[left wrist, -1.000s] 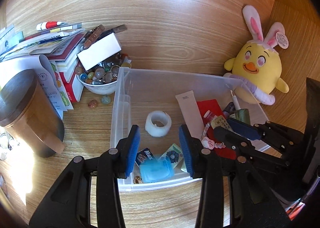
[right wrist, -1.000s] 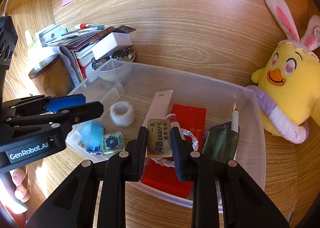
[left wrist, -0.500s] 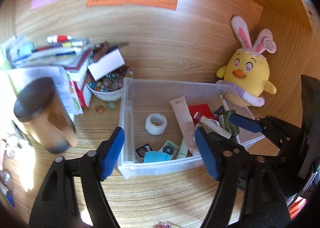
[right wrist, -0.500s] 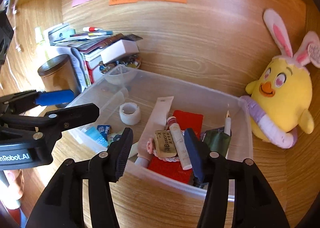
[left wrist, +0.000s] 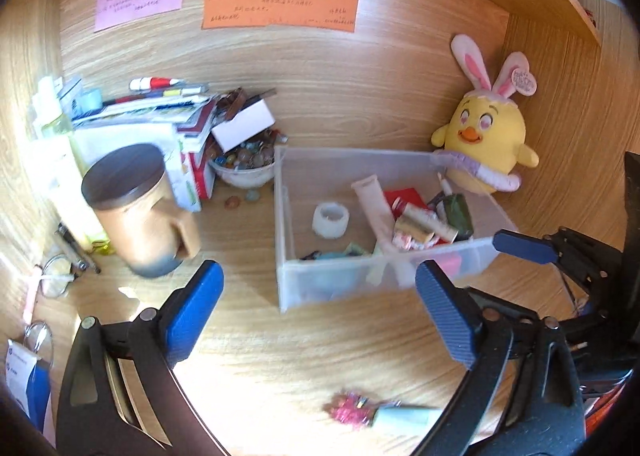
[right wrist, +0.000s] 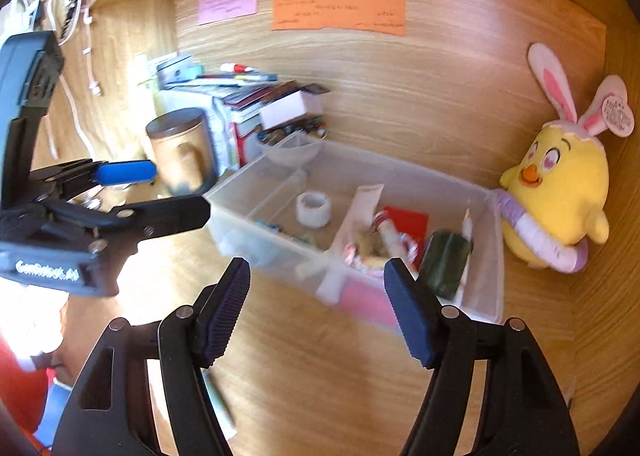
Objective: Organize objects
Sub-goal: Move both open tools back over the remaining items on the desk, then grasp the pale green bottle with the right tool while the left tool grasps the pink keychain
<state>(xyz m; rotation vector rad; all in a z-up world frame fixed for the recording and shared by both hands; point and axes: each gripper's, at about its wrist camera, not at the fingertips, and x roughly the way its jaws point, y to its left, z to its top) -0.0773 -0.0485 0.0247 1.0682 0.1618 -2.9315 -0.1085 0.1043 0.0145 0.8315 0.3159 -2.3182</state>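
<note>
Presently, both grippers are held above the wooden counter (left wrist: 320,344), fingers spread wide, nothing gripped. The clear plastic bin (left wrist: 384,276) sits ahead, holding a white tape roll (left wrist: 330,219) and assorted small items. A pink glittery tasselled object (left wrist: 352,410) lies loose just below the left gripper (left wrist: 320,316); it is judged next, best approached low, fingers straddling it. The right gripper (right wrist: 318,308) hovers before the bin.
</note>
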